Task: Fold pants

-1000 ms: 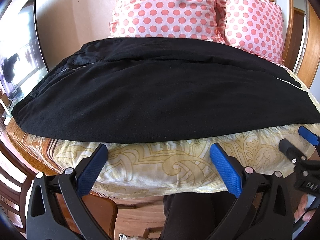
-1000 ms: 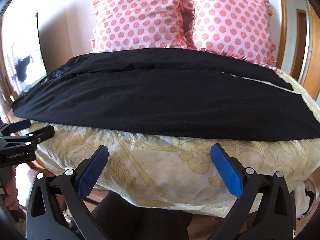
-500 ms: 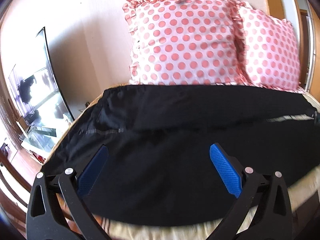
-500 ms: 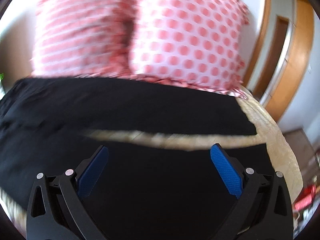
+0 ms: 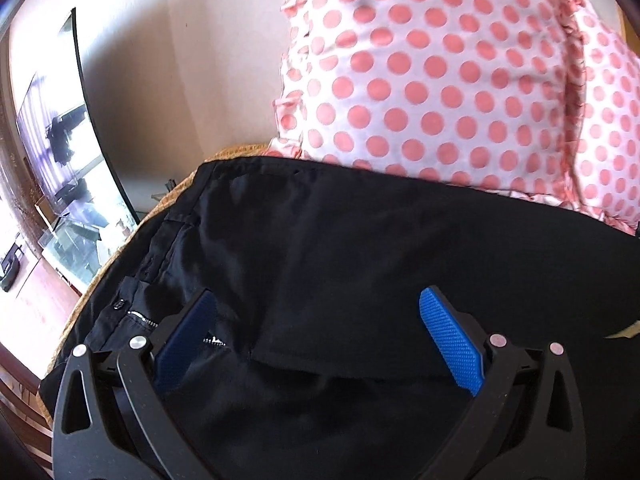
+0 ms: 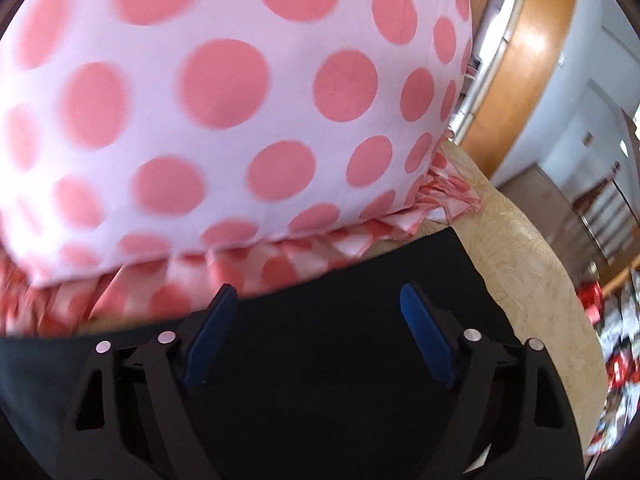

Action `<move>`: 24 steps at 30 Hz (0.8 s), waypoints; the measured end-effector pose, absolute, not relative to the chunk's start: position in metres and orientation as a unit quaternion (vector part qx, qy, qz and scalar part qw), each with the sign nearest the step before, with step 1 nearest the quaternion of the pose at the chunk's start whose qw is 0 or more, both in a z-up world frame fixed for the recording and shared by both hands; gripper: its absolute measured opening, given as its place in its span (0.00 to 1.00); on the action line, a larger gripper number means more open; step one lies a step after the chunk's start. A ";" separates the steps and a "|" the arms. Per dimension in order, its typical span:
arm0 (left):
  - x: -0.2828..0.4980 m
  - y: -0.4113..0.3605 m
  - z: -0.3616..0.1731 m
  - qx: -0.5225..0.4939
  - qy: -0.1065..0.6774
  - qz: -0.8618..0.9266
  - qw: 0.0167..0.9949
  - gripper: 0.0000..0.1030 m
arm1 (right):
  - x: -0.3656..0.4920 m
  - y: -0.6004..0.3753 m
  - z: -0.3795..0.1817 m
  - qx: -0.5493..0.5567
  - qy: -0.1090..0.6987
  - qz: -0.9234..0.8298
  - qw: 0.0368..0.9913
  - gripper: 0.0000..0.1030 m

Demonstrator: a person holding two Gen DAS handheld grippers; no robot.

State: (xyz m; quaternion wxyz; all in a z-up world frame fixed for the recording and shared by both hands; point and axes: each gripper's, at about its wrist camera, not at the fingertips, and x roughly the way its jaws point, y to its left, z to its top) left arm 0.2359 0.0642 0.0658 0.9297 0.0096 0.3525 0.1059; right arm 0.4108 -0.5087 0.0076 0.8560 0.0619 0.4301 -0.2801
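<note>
Black tongs (image 5: 316, 308), blue ribbed pads (image 5: 450, 344), silver rivets.

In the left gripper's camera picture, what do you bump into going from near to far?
left gripper → zipper → black pants → pink polka-dot pillow

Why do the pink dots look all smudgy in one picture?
Right wrist view: the polka-dot pillow is very close and smeared by motion blur. Left wrist view: the same kind of pillow looks sharper, its dots only slightly soft, and the fisheye lens bends everything near the edges.
</note>
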 end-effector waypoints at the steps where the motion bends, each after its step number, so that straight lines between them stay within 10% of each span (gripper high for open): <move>1: 0.238 0.065 0.063 0.009 0.354 0.105 0.929 0.98 | 0.415 -0.513 0.004 0.069 0.435 -0.287 0.851 0.75; 11: 0.248 0.046 0.049 0.031 0.355 0.078 0.931 0.98 | 0.430 -0.531 -0.014 0.085 0.444 -0.323 0.832 0.66; 19: 0.245 0.042 0.048 0.035 0.355 0.073 0.931 0.98 | 0.413 -0.535 -0.012 0.118 0.436 -0.295 0.842 0.20; 24: 0.238 0.046 0.053 0.023 0.352 0.072 0.933 0.98 | 0.398 -0.537 -0.013 0.140 0.427 -0.273 0.851 0.09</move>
